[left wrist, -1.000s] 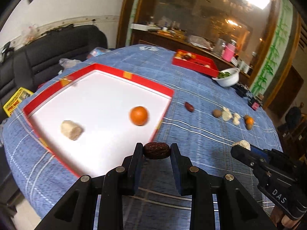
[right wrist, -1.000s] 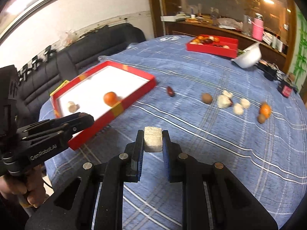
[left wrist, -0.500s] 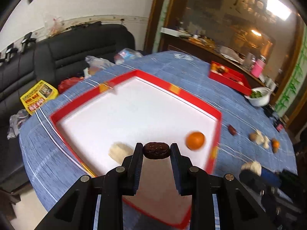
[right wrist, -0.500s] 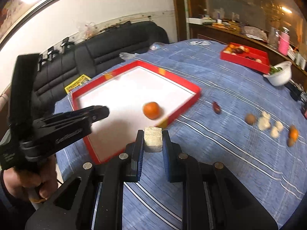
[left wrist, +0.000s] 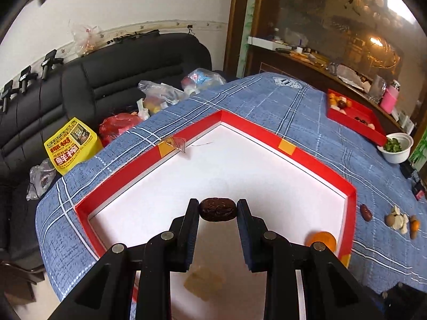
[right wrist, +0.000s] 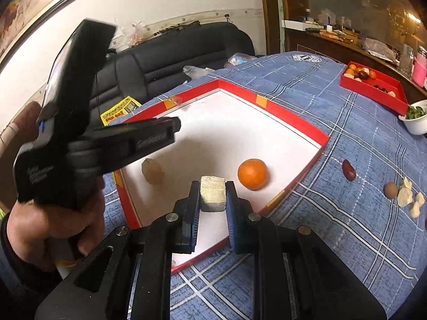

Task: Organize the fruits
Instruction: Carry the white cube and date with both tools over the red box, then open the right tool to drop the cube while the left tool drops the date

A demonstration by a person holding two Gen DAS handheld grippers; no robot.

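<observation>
While pinched, date (left wrist: 217,209) bridges left tool (left wrist: 217,208).

We see a woven blue plaid tablecloth (left wrist: 307,112), matt and slightly coarse. The red tray (left wrist: 267,133) looks like smooth cardboard with a white paper-like floor. The date (left wrist: 217,209) is glossy and wrinkled, the orange (right wrist: 252,174) smooth-skinned. The black sofa (left wrist: 120,74) appears leather-like, with a soft sheen.

yellow bag (left wrist: 71,145) reading "鲜榨"
</observation>
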